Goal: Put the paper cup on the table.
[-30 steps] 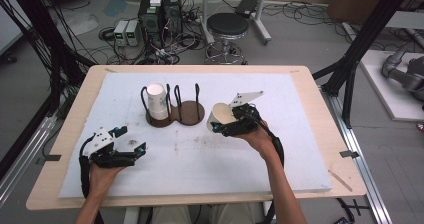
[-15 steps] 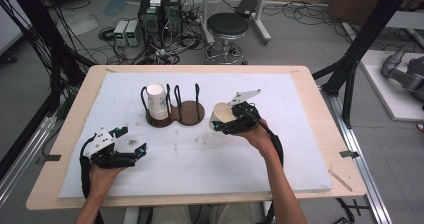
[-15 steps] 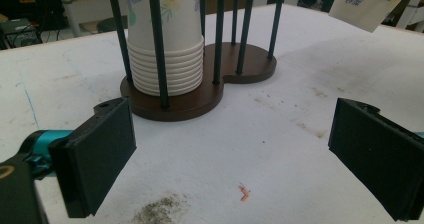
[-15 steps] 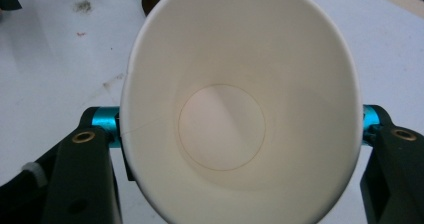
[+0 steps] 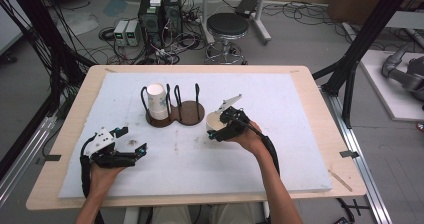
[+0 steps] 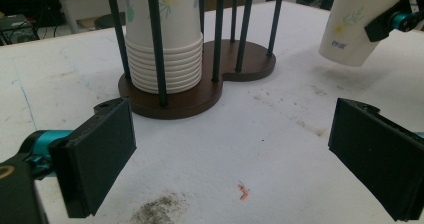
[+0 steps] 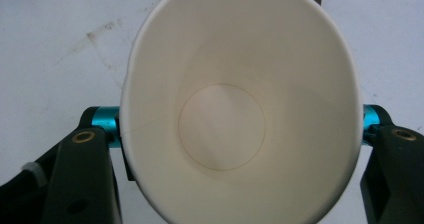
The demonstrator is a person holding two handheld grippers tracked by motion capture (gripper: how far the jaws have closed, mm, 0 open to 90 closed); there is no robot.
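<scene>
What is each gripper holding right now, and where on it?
The right gripper clamps a paper cup by its side walls near the rim. The left gripper is open and holds nothing.

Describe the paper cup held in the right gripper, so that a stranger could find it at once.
On the white table, find the dark wooden rack with thin upright rods near the middle. Just right of it, the right gripper clamps one paper cup, tilted and clear of the surface. The other cups sit stacked upside down inside the rack.
</scene>
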